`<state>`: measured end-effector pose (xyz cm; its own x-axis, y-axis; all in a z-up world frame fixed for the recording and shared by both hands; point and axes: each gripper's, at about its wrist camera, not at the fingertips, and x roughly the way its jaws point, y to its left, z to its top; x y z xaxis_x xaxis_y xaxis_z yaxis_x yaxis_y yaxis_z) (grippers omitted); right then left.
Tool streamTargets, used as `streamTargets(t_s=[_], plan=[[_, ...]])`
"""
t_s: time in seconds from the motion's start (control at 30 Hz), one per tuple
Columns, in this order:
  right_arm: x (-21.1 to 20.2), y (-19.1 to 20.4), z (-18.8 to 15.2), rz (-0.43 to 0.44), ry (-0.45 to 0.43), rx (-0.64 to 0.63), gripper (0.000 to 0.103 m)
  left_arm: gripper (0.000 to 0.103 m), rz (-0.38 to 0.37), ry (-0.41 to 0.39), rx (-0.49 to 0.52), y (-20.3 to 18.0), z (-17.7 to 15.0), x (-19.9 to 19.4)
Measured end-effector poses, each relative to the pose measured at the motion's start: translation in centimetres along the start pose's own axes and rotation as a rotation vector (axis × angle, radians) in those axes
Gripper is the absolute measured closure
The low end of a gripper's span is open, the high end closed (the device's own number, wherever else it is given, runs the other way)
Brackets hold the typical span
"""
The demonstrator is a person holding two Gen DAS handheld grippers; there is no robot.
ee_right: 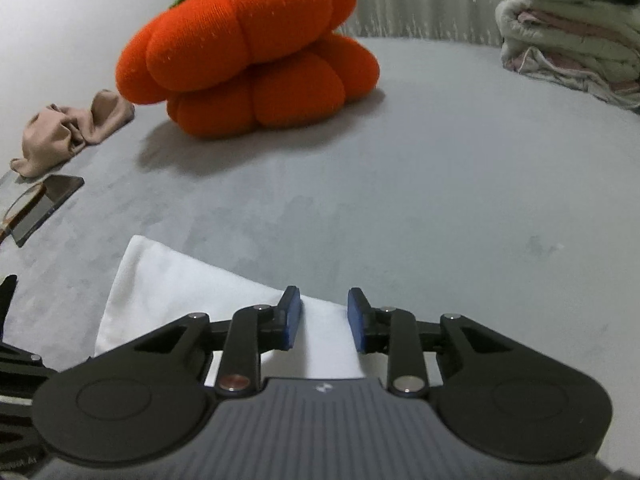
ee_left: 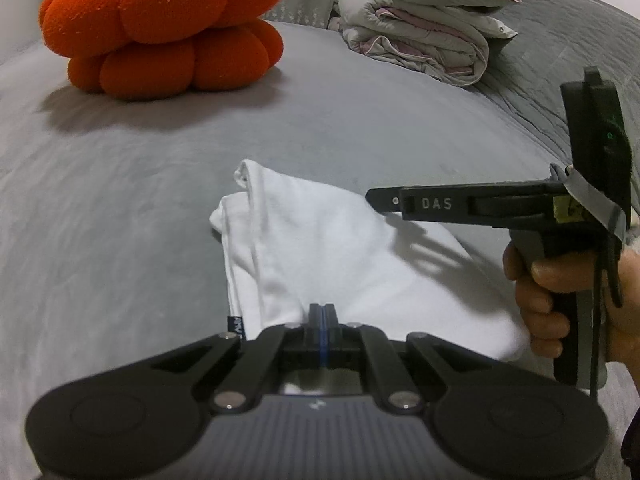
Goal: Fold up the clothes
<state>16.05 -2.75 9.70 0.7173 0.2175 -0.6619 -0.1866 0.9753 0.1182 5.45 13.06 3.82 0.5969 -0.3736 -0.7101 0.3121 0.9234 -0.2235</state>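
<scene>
White garment (ee_left: pixel 320 256) laid part-folded on grey bed (ee_left: pixel 120 208), near orange cushion (ee_left: pixel 168 28). Left tool (ee_left: pixel 322 314) clamped shut on near hem. Right tool (ee_right: pixel 323 318) held open above cloth. Fold judged mid-way; far edge best pinched square, cloth kept taut.
</scene>
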Motion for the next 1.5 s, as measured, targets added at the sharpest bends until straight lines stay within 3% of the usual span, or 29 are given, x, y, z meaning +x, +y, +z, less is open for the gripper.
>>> streamTargets(t_s=[0.13,0.23,0.3,0.53,0.7,0.8,0.9,1.0,1.07,1.5], plan=[[-0.4,0.8,0.7,-0.021,0.015,-0.058,0.073,0.100,-0.003,0.003,-0.006,0.0,0.0,-0.2],[-1.1,1.3,1.3,0.059,-0.034,-0.042,0.075,0.100,-0.011,0.001,-0.010,0.1,0.0,-0.2],[-0.4,2.5,1.2,0.101,-0.022,-0.060,0.075,0.100,-0.013,0.000,-0.014,0.1,0.0,-0.2],[1.9,3.9,1.6,0.068,0.047,-0.110,0.076,0.100,-0.020,0.005,-0.019,0.1,0.2,-0.1],[1.7,5.0,1.9,0.110,0.015,-0.117,0.089,0.100,-0.056,0.011,-0.066,1.1,0.5,-0.5],[2.4,5.8,1.4,0.088,0.009,-0.146,0.090,0.100,-0.069,-0.034,-0.080,1.8,0.8,-1.6],[2.0,5.8,1.8,0.098,-0.010,-0.129,0.090,0.097,-0.069,-0.061,-0.096,2.6,1.0,-2.0],[1.6,5.9,2.1,0.108,-0.028,-0.113,0.090,0.098,-0.053,-0.036,-0.104,2.9,0.9,-1.3],[0.5,5.8,2.2,0.163,-0.057,-0.069,0.090,0.098,-0.049,-0.029,-0.111,3.1,1.0,-1.1],[-0.9,6.4,-0.6,0.182,-0.012,-0.056,0.090,0.098,-0.065,-0.031,-0.157,4.3,1.3,-1.2]])
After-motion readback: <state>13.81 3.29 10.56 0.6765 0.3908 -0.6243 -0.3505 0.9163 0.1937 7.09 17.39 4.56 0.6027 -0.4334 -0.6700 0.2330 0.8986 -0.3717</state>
